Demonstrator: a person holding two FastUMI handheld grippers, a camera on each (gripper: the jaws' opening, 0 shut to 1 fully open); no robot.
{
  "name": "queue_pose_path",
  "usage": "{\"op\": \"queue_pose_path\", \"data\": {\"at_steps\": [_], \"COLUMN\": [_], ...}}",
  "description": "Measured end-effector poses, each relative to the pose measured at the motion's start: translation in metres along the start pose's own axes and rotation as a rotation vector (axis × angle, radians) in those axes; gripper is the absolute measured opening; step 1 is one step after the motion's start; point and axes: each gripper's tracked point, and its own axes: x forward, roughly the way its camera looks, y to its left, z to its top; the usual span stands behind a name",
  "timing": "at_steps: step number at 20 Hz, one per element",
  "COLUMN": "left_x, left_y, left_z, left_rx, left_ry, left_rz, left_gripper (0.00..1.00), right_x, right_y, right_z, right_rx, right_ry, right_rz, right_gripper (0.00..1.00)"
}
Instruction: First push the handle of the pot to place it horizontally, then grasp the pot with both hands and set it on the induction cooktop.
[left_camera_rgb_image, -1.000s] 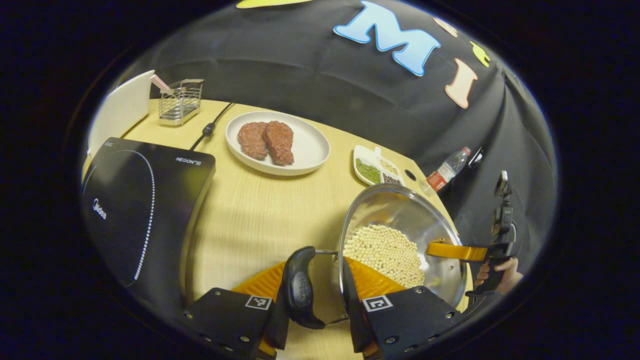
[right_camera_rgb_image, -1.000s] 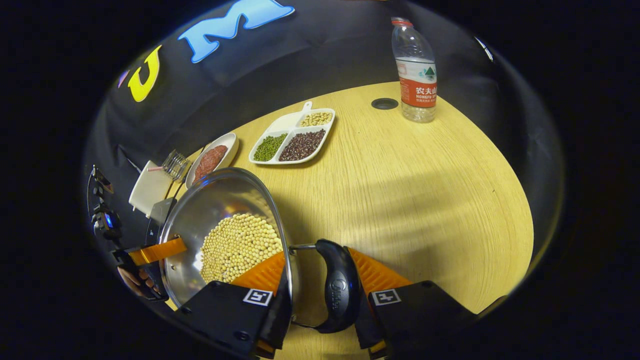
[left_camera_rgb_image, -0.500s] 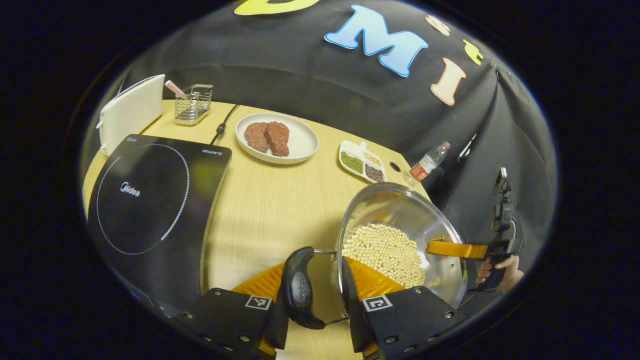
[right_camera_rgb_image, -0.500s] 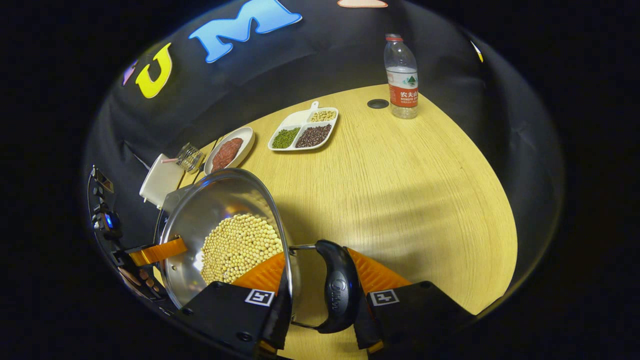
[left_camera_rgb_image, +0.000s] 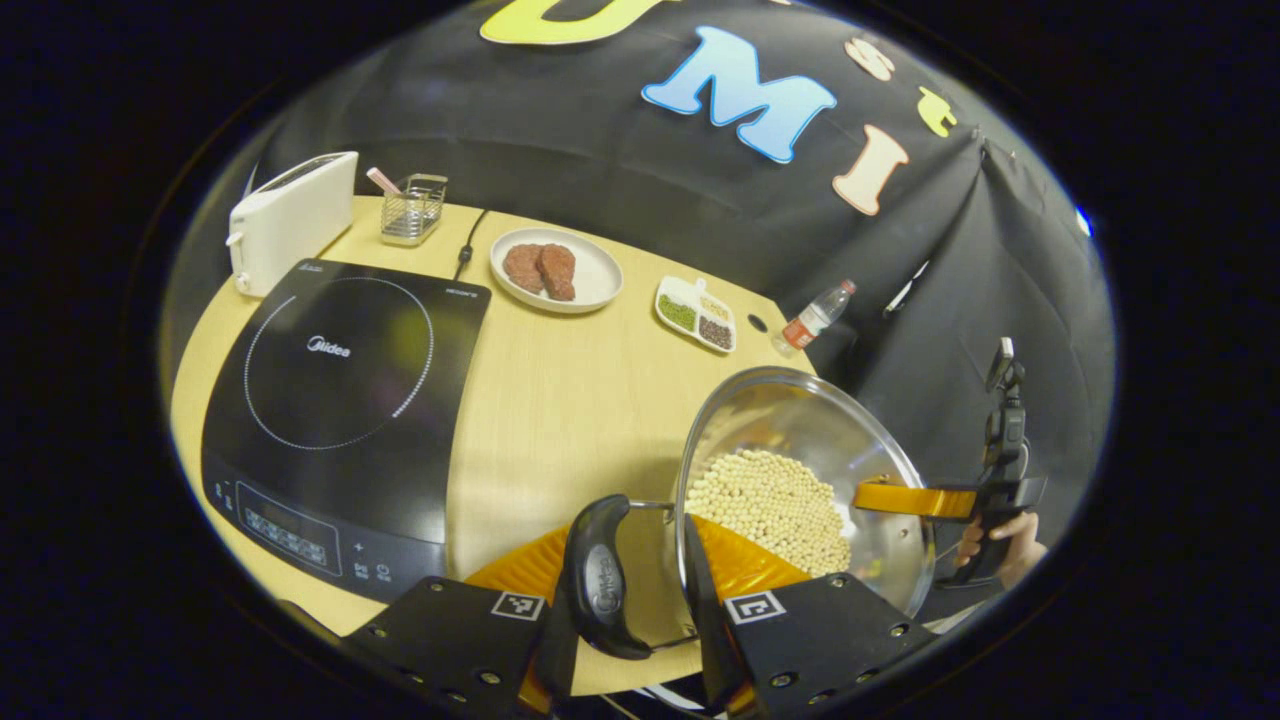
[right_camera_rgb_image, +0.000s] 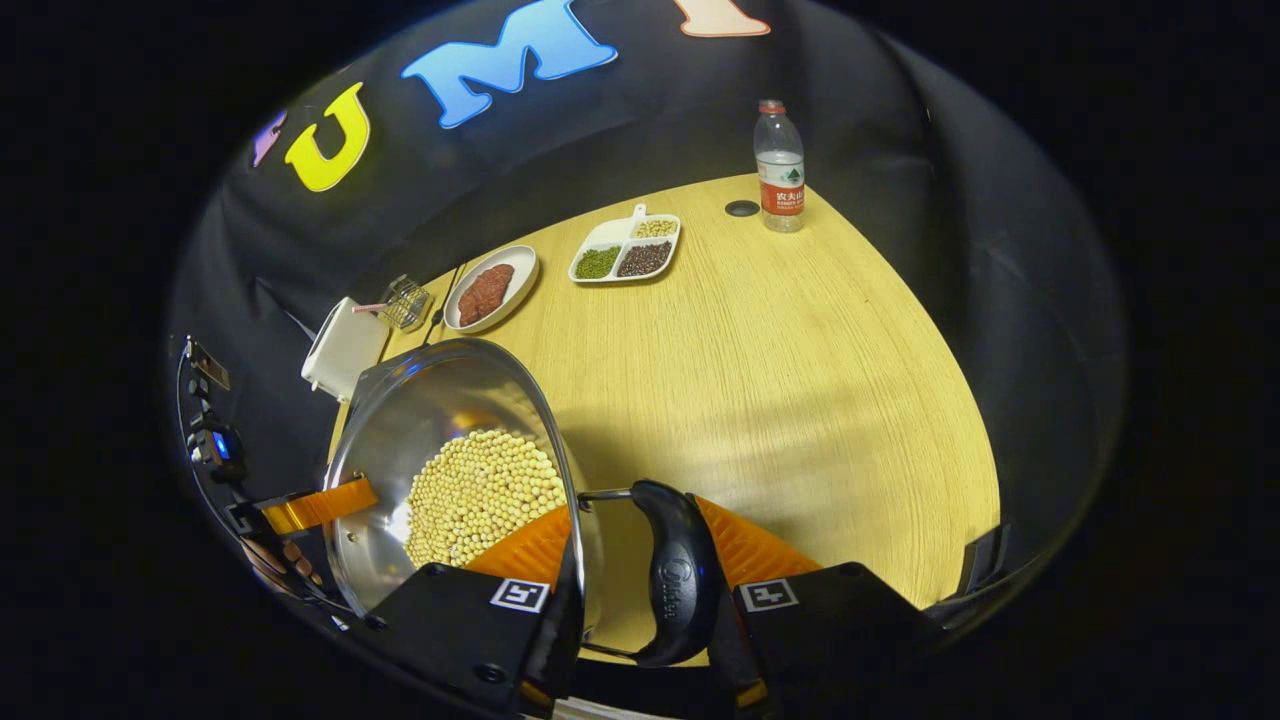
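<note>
Lifted higher since earlier, one steel pot of beans (left_camera_rgb_image: 800, 470), both grippers (left_camera_rgb_image: 640, 620) (right_camera_rgb_image: 640, 620) clamped on its two black handles (left_camera_rgb_image: 597, 580) (right_camera_rgb_image: 682, 572).

Each gripper (left_camera_rgb_image: 640, 585) carries two black housings studded with screws, each marked with a small square black-and-white tag. The far right gripper (left_camera_rgb_image: 905, 498) has a black pistol-style handle with a device mounted on top.

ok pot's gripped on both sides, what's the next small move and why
Probably carry the pot sideways toward the induction cooktop, keeping it level. The left gripper and right gripper each clamp a side handle, the pot sits up off the table, it is full of beans, and the cooktop's ring lies bare.
</note>
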Motion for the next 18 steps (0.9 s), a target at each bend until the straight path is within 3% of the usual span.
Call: {"op": "queue_pose_path", "data": {"at_steps": [1, 8, 15, 16, 18], "left_x": [-0.008, -0.05, -0.081, -0.084, -0.087], "left_y": [0.004, 0.082, 0.179, 0.194, 0.222], "left_z": [0.006, 0.029, 0.059, 0.065, 0.078], "left_rx": [0.008, -0.001, -0.016, -0.014, -0.014], "left_ry": [-0.005, -0.017, -0.057, -0.064, -0.079], "left_rz": [-0.003, 0.015, 0.054, 0.059, 0.073], "left_gripper": [0.53, 0.5, 0.5, 0.54, 0.5], "right_x": [-0.004, 0.008, 0.044, 0.051, 0.066], "right_y": [0.009, 0.094, 0.19, 0.203, 0.226], "right_z": [-0.003, -0.01, -0.008, -0.007, -0.006], "right_rx": [0.007, -0.005, -0.028, -0.024, -0.014], "right_ry": [-0.007, -0.029, -0.031, -0.028, -0.02], "right_rz": [-0.003, 0.024, 0.076, 0.083, 0.098], "right_gripper": [0.51, 0.54, 0.51, 0.51, 0.51]}}
